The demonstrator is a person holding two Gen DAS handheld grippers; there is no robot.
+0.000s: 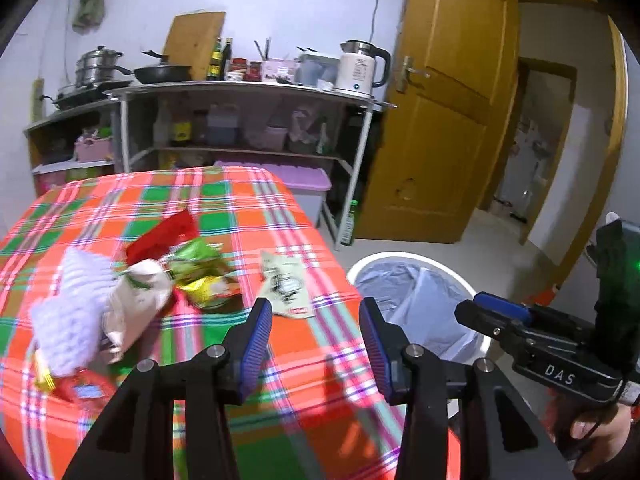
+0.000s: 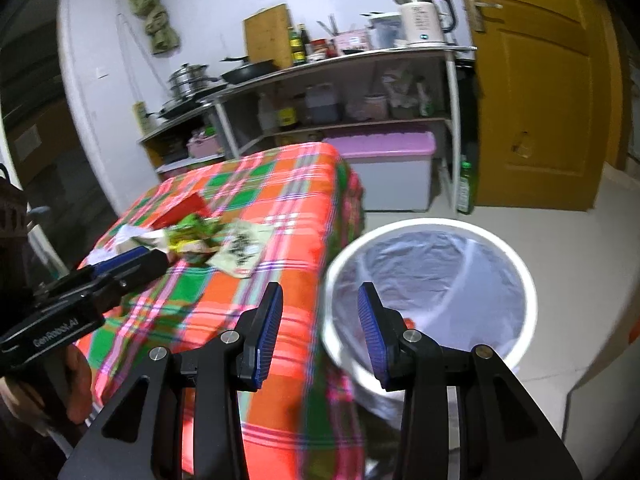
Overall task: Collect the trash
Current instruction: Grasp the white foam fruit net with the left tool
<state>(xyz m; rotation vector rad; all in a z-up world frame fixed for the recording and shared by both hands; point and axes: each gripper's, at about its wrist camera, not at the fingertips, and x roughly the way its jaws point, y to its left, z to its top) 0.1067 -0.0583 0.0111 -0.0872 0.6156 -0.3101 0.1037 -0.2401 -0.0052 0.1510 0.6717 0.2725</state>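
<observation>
Only the right wrist view shows red trash (image 2: 407,323) inside the bin (image 2: 524,280).

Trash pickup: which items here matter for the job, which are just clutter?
Job:
red wrapper
green packet
white bag
printed sachet
tissue wad
bin

Lying about:
kettle
frying pan
steel pot
purple-lidded box
green bottle

— What is seen in the upper middle of the frame?
— A white kettle (image 1: 359,67), a black pan (image 1: 162,73) and a steel pot (image 1: 96,65) are set on a metal shelf (image 1: 248,90).
— And to the right?
— A yellow wooden door (image 1: 444,112) is seen; a lilac-lidded bin (image 2: 390,168) is stored under the shelf.
</observation>
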